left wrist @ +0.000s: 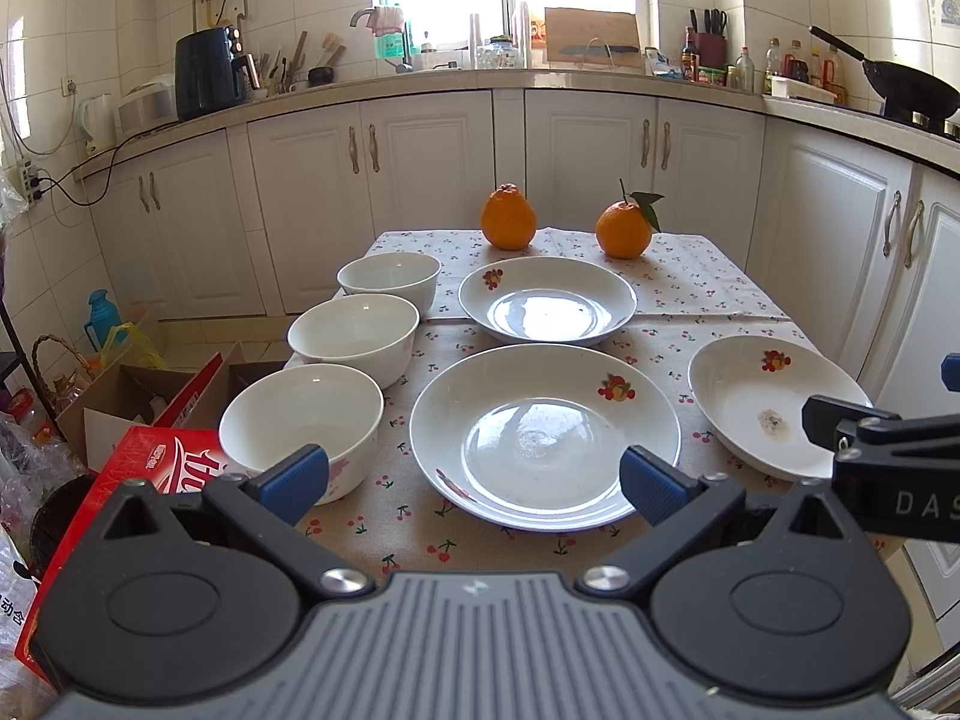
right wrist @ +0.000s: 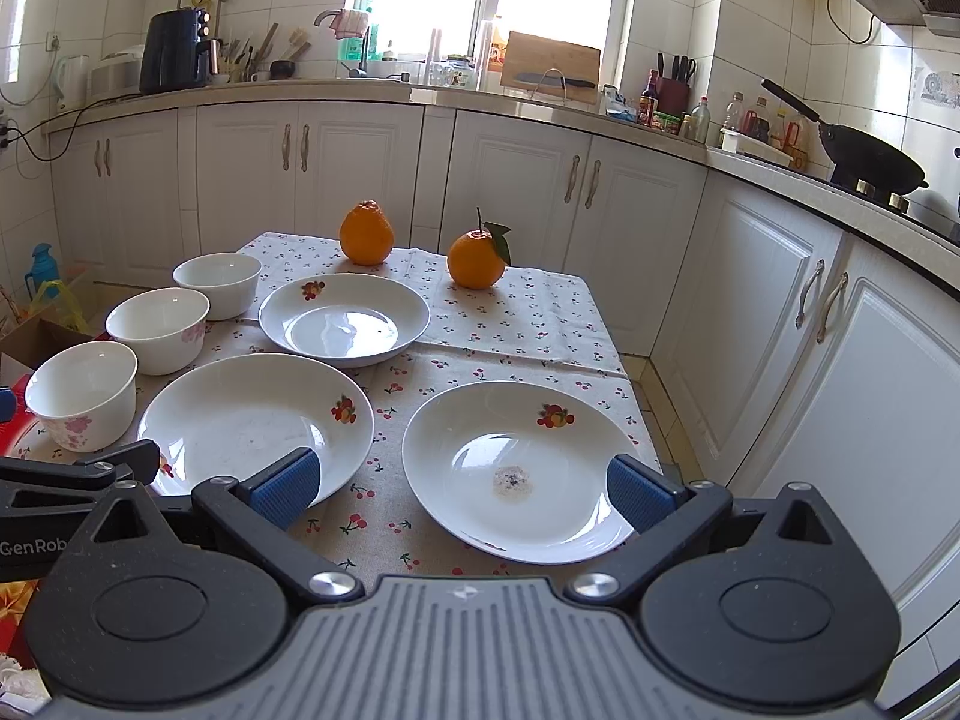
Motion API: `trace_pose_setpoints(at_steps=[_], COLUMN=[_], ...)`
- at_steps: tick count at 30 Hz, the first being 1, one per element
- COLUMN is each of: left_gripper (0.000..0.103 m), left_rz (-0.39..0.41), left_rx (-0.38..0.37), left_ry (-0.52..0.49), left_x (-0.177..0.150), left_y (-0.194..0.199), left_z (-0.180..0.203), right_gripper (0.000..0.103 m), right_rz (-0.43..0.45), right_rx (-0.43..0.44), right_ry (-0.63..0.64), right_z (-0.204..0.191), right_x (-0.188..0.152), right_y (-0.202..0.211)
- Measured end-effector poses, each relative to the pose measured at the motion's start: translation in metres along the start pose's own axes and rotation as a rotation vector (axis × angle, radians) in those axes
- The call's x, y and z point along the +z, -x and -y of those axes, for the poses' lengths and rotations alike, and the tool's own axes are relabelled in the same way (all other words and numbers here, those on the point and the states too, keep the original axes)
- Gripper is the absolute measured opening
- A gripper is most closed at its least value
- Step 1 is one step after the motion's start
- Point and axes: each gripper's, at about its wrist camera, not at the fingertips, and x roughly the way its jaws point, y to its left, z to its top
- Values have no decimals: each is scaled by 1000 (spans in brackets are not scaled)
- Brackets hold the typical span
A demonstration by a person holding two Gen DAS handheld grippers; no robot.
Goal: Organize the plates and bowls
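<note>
Both grippers' fingers (left wrist: 651,483) (right wrist: 636,492) are wide, empty. Pinch each glazed, slippery, breakable plate (right wrist: 516,468) by its rim.

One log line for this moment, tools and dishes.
left tool: open, empty | right tool: open, empty | three bowls: unstacked, table's left side | three plates: unstacked | phase: nothing grasped yet

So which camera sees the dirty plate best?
The right wrist view: the dirty plate lies whole between the open right gripper fingers, grey smudge clear. In the left wrist view it sits at the edge, partly hidden by the other gripper.
</note>
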Motion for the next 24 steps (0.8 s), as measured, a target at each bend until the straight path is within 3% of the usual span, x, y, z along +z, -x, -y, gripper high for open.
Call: trace_pose_setpoints(at_steps=[24], left_gripper=[102], left_rz=[1], left_rx=[1], left_ry=[0], left_x=[1], left_y=[-2], left_z=[-5], right_gripper=[103], right_rz=[3], right_rx=[5], right_ry=[2], right_z=[0], right_x=[0], right_y=[0])
